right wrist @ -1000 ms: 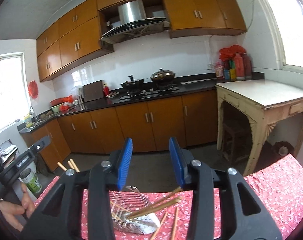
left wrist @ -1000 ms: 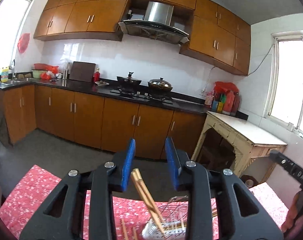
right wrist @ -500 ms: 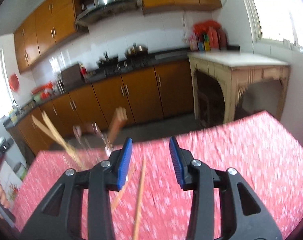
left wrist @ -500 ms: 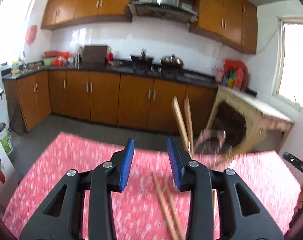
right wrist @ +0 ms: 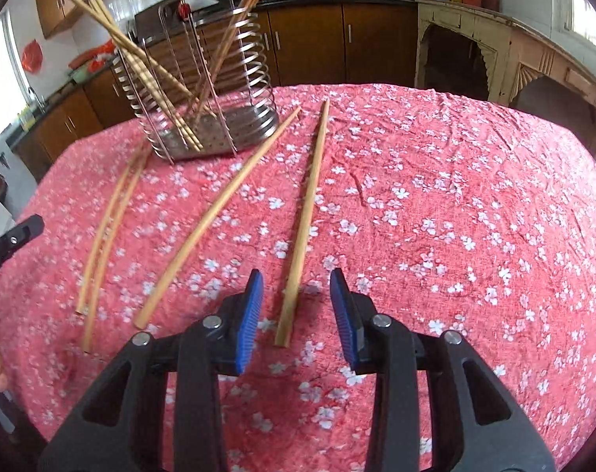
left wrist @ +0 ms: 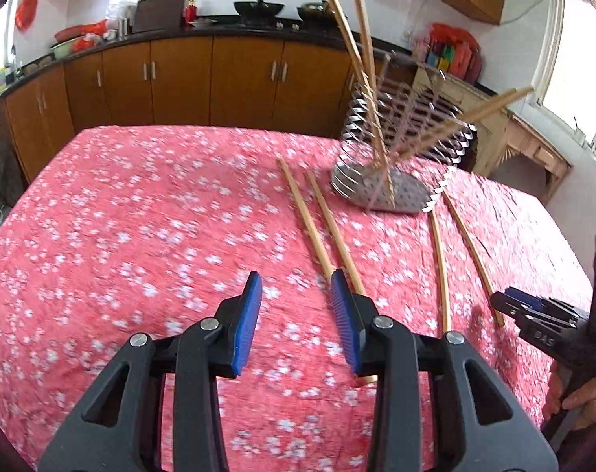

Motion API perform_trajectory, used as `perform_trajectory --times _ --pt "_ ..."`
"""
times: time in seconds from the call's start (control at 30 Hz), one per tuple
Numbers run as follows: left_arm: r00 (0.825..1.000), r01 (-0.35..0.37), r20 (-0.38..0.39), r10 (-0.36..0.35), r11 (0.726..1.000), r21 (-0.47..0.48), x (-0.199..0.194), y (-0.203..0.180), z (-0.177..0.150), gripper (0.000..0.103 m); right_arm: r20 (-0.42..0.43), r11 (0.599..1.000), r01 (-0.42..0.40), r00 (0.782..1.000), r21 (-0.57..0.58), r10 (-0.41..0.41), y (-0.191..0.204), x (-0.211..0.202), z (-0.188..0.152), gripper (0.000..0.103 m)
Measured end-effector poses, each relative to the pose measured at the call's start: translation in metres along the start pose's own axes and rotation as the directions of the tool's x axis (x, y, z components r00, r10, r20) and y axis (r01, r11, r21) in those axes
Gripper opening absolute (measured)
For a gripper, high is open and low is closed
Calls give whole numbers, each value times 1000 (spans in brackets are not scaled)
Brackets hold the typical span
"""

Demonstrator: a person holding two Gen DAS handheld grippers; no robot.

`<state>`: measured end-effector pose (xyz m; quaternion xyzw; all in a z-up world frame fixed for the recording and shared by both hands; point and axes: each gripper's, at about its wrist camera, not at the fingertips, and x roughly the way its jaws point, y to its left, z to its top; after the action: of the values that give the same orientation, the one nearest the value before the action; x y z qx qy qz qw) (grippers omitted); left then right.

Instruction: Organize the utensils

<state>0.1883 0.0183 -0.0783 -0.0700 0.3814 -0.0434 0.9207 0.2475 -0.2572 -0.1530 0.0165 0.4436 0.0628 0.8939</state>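
A wire utensil holder (left wrist: 392, 157) (right wrist: 203, 94) stands on the red flowered tablecloth (left wrist: 140, 228) with several wooden chopsticks upright in it. Several loose chopsticks lie on the cloth: a pair (left wrist: 317, 228) running toward my left gripper, and another pair (left wrist: 455, 251) farther right. My left gripper (left wrist: 296, 306) is open and empty, its right finger just over the near pair's ends. My right gripper (right wrist: 296, 303) is open and empty, with one chopstick (right wrist: 304, 220) lying below and between its fingers. Another chopstick (right wrist: 215, 212) and a pair (right wrist: 109, 228) lie to its left.
The table's far edge drops to the kitchen floor, with brown cabinets (left wrist: 180, 74) and a counter behind. A cream side table (right wrist: 506, 51) stands at the right. The right gripper shows at the right edge of the left wrist view (left wrist: 534, 310).
Both grippers have tilted down from facing the kitchen to looking at the tabletop, closer to the loose chopsticks. The holder now stands upright on the cloth. Both stay open.
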Motion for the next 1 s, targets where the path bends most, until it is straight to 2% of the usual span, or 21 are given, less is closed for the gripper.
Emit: perform_trajectory --times 0.03,0.07,0.17,0.3,0.33,0.37,0.47,0.5,0.57,0.8,0.87,1.0 --pt "1000 2 -5 -2 1000 7 3 -2 -5 37 17 1000 29 999 -7 -29 0 0 -1 26" --pt "1000 3 -14 -3 1000 15 4 -7 -6 37 18 999 47 999 -10 -47 -2 0 3 8" --pt "999 0 -49 2 999 43 14 -19 -11 37 12 995 60 998 84 -61 -27 -1 7 8" --pt "995 -30 -93 40 995 97 29 -34 -17 37 15 987 78 997 140 -81 -49 -3 8 8" --pt "994 -34 -101 44 994 100 32 -36 -18 34 16 987 76 997 142 -79 -51 -2 7 8" --pt "993 -35 -112 47 994 104 35 -37 -19 25 17 987 75 997 141 -78 -51 -2 7 8" --pt "990 -62 -119 77 990 123 41 -39 -21 10 20 988 82 996 129 -86 -54 -2 8 8" --pt "989 -73 -116 89 988 132 43 -38 -21 9 22 988 86 996 126 -89 -54 0 10 8" --pt "989 -78 -114 92 989 122 47 -30 -15 8 21 988 90 995 130 -93 -56 6 18 8" --pt "978 -183 -90 188 981 64 62 25 14 7 30 978 138 989 154 -145 -72 17 33 8" --pt "980 -174 -90 179 983 59 62 36 18 7 29 974 154 987 165 -160 -77 19 36 8" --pt "991 -95 -93 97 995 26 54 50 17 8 26 975 142 989 170 -149 -82 18 36 8"
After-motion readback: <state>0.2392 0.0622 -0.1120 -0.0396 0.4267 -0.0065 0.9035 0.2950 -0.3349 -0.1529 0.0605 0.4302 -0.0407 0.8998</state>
